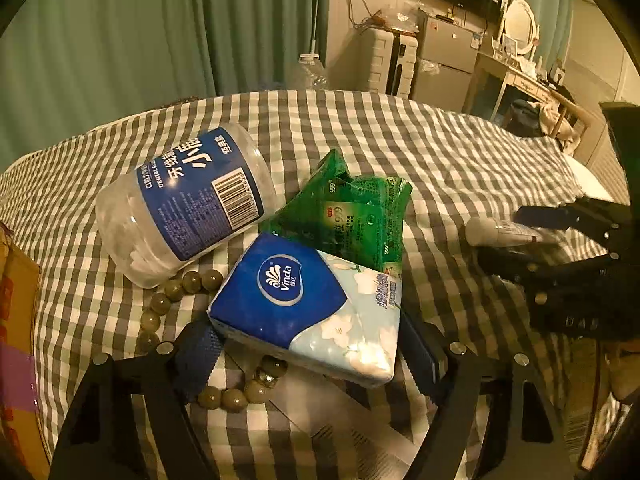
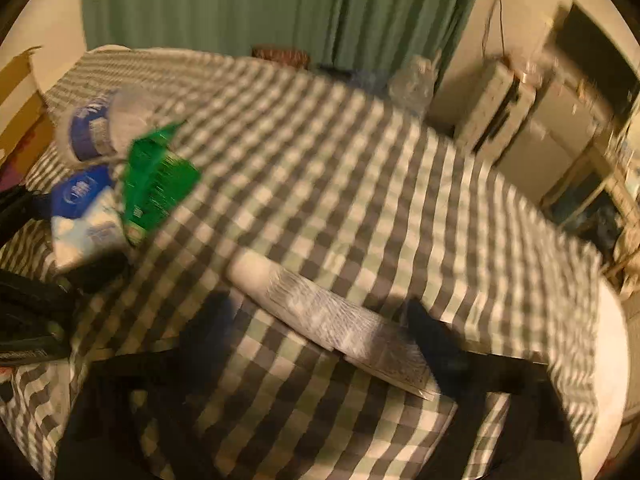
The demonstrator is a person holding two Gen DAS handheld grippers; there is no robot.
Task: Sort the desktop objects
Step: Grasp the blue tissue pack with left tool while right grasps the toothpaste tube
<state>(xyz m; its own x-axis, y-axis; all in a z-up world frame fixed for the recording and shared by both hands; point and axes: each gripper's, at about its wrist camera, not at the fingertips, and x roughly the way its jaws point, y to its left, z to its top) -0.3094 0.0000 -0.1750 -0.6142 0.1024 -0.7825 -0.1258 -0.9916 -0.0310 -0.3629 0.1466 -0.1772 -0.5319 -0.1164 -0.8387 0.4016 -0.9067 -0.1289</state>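
Green sachets (image 1: 352, 216) and beads (image 1: 176, 288) crowd the tissue pack (image 1: 304, 304) between the left hand-held gripper's (image 1: 308, 356) parted jaws.

The counter (image 1: 400, 152) wears a grey-and-white checked cloth. The tissue pack (image 1: 308, 308) is deep blue with pale floral white. The sachet bag (image 1: 356, 216) is bright green. The clear jar (image 1: 184, 204) bears a blue label. The beads (image 1: 176, 288) are olive-grey. The curtains (image 1: 160, 32) are green.

A bench (image 1: 400, 148) with a checked cloth holds a clear jar (image 1: 184, 204), a green packet (image 1: 356, 216), a tissue pack (image 1: 308, 308), a string of beads (image 1: 176, 288) and a white tube (image 2: 328, 316).
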